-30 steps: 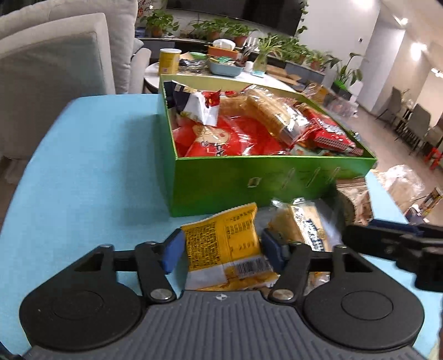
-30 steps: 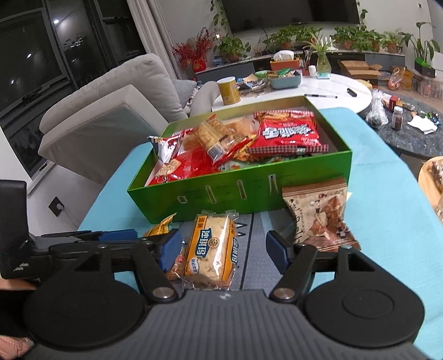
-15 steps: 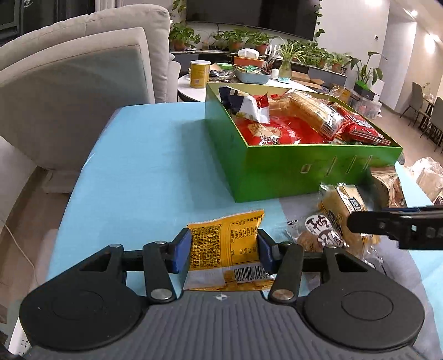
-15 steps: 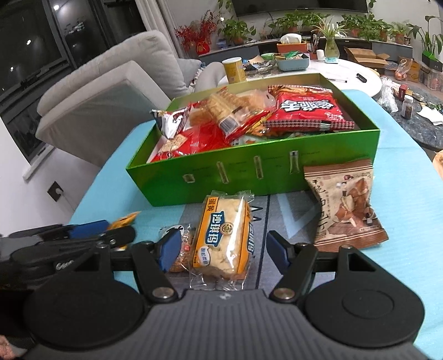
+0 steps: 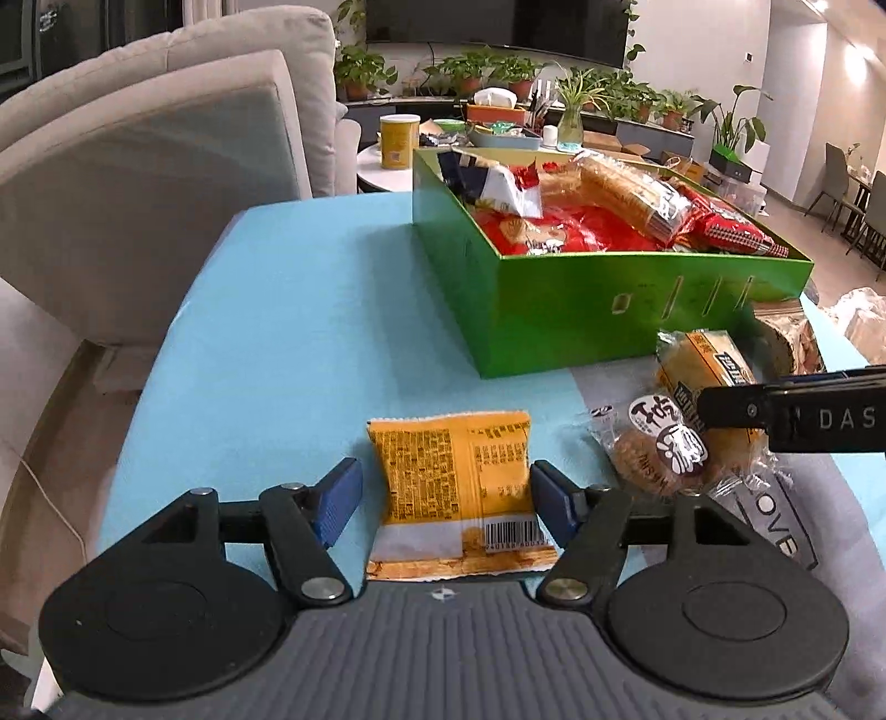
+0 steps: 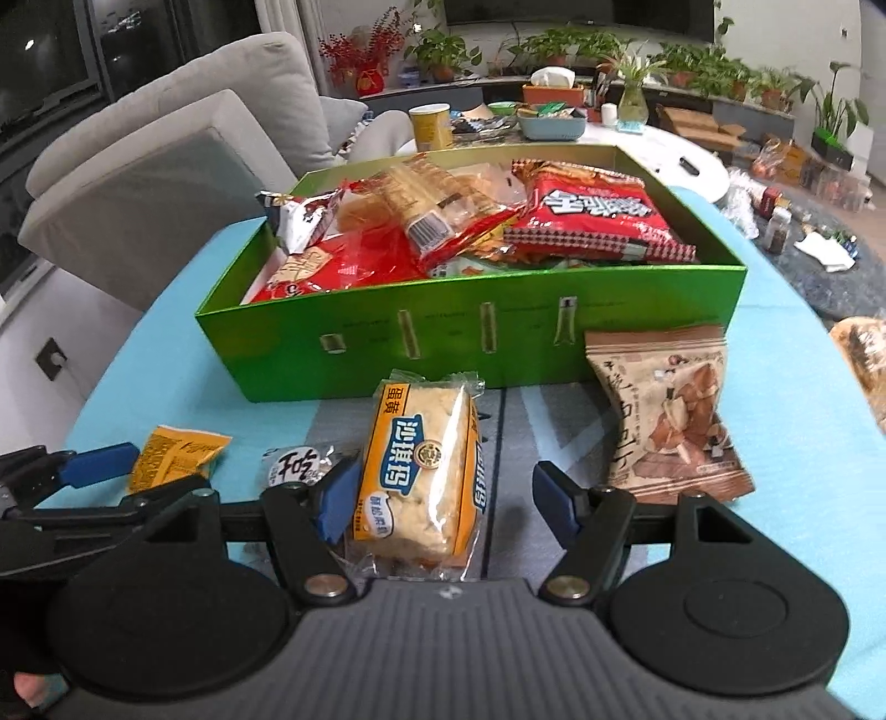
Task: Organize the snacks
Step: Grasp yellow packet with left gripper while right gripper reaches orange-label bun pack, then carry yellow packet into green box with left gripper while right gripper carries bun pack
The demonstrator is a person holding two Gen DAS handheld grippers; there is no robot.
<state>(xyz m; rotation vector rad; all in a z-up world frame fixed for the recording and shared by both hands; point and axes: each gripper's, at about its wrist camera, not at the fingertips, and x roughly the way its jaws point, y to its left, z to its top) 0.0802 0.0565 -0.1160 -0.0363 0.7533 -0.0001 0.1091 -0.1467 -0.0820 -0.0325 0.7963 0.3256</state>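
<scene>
Left claw (image 5: 446,493) was opening around the yellow packet (image 5: 457,476) flat on the table, right claw (image 6: 443,495) gaped over the egg-yolk pastry (image 6: 423,471); I feared a right close would snag the round cookie (image 6: 299,462) just left of it.

I get sharp, evenly lit indoor views — ceiling lights (image 5: 814,52) glare upper right (fisheye bends the edges), shadows soft.

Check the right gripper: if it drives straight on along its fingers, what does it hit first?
Probably the egg-yolk cake packet, already lying between the open right gripper fingers. Beyond it sits the green box wall.
</scene>
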